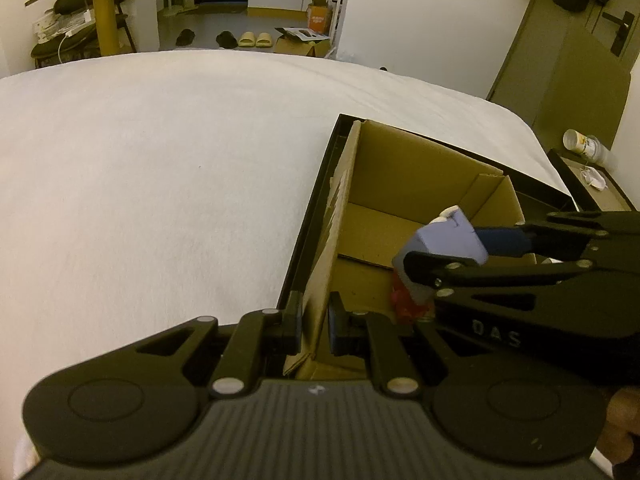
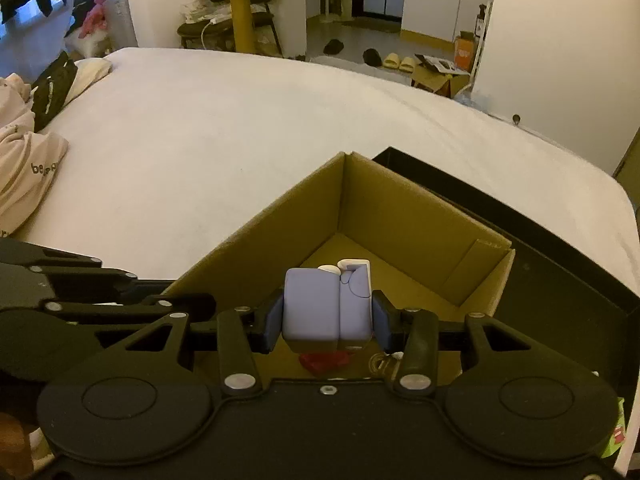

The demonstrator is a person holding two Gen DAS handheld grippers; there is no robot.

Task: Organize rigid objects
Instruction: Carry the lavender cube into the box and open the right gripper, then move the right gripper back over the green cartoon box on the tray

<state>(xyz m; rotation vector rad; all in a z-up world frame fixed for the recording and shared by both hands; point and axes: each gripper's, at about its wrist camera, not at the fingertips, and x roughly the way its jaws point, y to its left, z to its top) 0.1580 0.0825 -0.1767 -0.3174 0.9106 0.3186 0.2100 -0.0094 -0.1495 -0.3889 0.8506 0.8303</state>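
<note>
While the left gripper (image 1: pixel 314 330) pinches the near wall of the cardboard box (image 1: pixel 400 168), its pads pressed on either side of the board, the right gripper (image 2: pixel 327 322) hangs over the open top with a lavender block (image 2: pixel 326 310) clamped between its pads. That split of labour looks deliberate: one hand steadies the light box on the soft white bed (image 1: pixel 160 160) so the other can drop cargo in without it sliding. The box itself sits inside a black tray (image 2: pixel 560 280), whose rim shows at two o'clock in the right view. Down at six o'clock under the block lies a red piece (image 2: pixel 325 361), already in the box, with a clear ring-shaped item (image 2: pixel 380 364) just beside it at its three o'clock. Only the right view shows that ring, and how squarely the block sits in the grip; the left view alone shows the clamp on the wall, and the block held well above the floor of the box.
</note>
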